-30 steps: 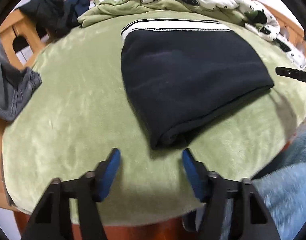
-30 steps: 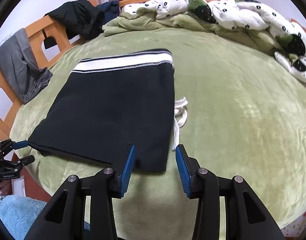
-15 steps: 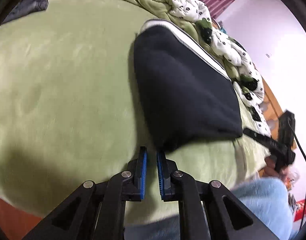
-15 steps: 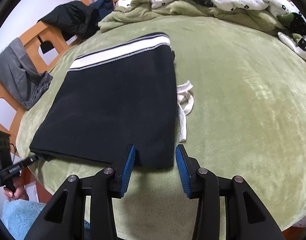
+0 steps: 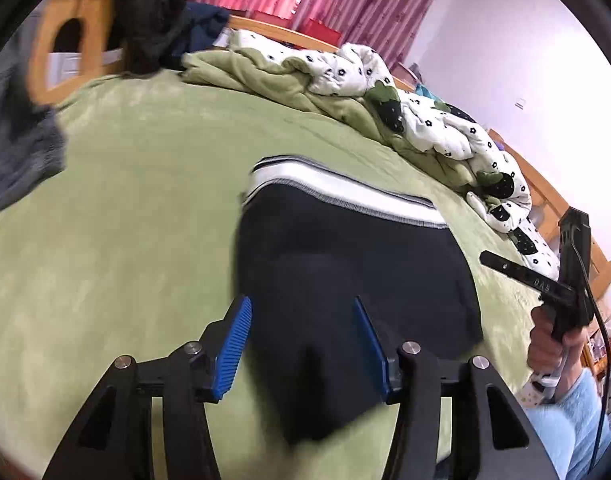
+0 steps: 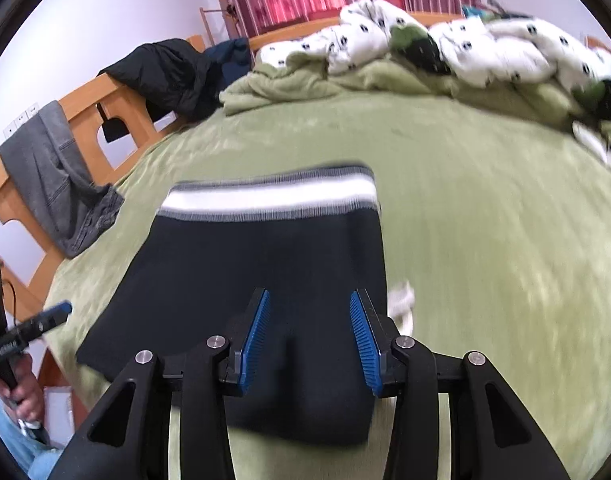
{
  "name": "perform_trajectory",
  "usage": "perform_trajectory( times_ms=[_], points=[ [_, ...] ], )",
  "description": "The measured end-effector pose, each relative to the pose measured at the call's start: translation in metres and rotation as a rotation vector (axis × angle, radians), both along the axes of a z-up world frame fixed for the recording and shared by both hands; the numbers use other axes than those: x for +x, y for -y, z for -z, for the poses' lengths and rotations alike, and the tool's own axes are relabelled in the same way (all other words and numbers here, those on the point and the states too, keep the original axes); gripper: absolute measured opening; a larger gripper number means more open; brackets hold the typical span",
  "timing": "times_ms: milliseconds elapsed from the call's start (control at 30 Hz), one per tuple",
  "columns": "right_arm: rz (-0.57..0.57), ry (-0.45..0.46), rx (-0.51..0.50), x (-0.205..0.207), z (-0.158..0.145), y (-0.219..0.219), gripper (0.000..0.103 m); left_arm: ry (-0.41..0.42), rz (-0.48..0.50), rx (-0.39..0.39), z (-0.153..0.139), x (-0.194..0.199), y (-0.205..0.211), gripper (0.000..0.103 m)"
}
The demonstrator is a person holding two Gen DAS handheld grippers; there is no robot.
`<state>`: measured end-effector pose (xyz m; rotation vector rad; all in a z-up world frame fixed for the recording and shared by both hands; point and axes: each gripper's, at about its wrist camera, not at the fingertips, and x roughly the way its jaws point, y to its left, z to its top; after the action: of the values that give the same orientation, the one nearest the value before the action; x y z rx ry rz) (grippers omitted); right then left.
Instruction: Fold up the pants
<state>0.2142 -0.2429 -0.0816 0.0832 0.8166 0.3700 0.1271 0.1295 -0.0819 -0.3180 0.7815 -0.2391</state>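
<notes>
Dark navy pants lie folded flat on the green bedspread, their white striped waistband at the far end. My left gripper hovers over the pants' near left corner. Its jaws are opening, and the cloth lies below them, untouched by the pads. In the right wrist view the pants fill the middle. My right gripper stands open above their near edge, gripping nothing. A white drawstring pokes out at the pants' right side. Each gripper shows in the other's view: the right gripper and the left gripper.
A crumpled white flowered quilt and a green blanket are heaped at the far side. A dark jacket and grey jeans hang over the wooden bed frame on the left. A person's hand holds the right gripper.
The left gripper shut on nothing half a second ago while tilted, then levelled, rose and opened again over the pants' corner. The right gripper moved forward over the pants' near edge, still open.
</notes>
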Motion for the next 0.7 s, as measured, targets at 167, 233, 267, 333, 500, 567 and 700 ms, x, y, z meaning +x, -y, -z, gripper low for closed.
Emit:
perform_trajectory(
  times_ms=[167,233,267,333,500,567,700],
  points=[
    [0.024,-0.001,-0.081,0.043,0.026,-0.012,0.042,-0.128,-0.051,-0.017,0.051,0.057,0.013,0.050],
    [0.032,-0.042,-0.099,0.057,0.050,-0.013,0.042,-0.104,-0.048,-0.084,0.072,0.049,0.014,0.050],
    [0.027,-0.001,-0.105,0.056,0.051,-0.014,0.042,-0.081,-0.037,-0.067,0.070,0.044,0.016,0.050],
    [0.002,0.014,-0.124,0.053,0.047,-0.016,0.044,-0.089,-0.018,-0.063,0.062,0.037,0.012,0.050],
    [0.023,-0.001,-0.069,0.043,0.037,-0.003,0.044,-0.171,-0.152,-0.168,0.066,0.011,-0.017,0.056],
    [0.045,-0.012,-0.054,0.036,0.037,0.005,0.047,-0.182,-0.142,-0.179,0.073,0.002,-0.017,0.057],
    [0.037,-0.097,0.043,0.025,0.046,0.019,0.048,-0.191,-0.142,-0.290,0.082,-0.002,-0.016,0.063]
  ],
)
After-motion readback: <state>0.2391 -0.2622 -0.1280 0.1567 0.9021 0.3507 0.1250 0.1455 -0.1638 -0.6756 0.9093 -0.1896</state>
